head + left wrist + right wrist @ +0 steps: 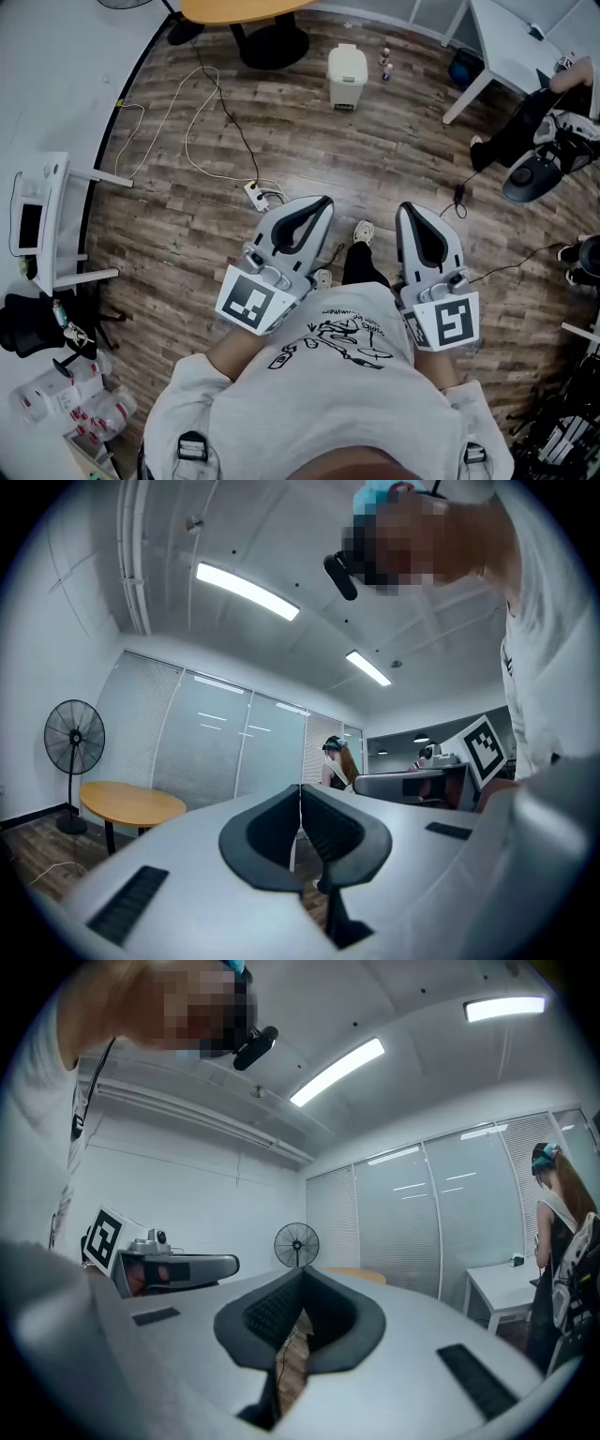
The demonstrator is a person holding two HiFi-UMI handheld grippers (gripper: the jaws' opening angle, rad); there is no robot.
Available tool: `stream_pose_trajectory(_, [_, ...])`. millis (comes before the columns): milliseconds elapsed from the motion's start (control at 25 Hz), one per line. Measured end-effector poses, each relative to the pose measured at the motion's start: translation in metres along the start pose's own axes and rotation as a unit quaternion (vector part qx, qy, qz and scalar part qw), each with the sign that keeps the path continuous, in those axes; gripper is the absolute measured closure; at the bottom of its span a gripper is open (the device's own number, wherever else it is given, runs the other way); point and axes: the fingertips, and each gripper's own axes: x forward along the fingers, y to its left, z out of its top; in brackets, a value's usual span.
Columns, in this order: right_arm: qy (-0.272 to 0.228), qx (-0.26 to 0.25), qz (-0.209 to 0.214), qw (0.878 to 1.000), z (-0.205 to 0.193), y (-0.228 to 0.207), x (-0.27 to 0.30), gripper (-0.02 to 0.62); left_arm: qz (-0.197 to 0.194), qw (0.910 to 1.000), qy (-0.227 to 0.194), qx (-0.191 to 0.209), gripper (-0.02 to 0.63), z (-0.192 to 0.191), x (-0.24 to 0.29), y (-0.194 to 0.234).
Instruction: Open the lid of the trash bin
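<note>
White bin [347,77] is way off on the far wood floor [281,141], lid [347,56] looks shut, my left gripper [323,202] and right gripper [409,208] are both pinched closed on nothing near me, so basically nothing done yet

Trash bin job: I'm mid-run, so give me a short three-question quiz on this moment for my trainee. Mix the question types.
1. True or false: the left claw is clamped on the lid of the trash bin.
2. Pick one. The trash bin stands:
A) between the two claws
B) on the wooden floor ahead, apart from both claws, near the round table
C) on top of a white desk
3. Fill in: the right claw has its jaws ____, with nothing between them.

Key: 1 false, since that claw is shut on nothing and held close to the person's body; 2 B; 3 shut.
</note>
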Motion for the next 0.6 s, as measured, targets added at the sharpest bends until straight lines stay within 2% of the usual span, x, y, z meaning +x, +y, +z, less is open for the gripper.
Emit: stream_pose_trajectory(600, [-0.005,0.009,0.007,1.000,0.005,-0.138,0.062,0.588,0.018,0.9998,0.003,0.011,0.586,0.002,0.142,0.030])
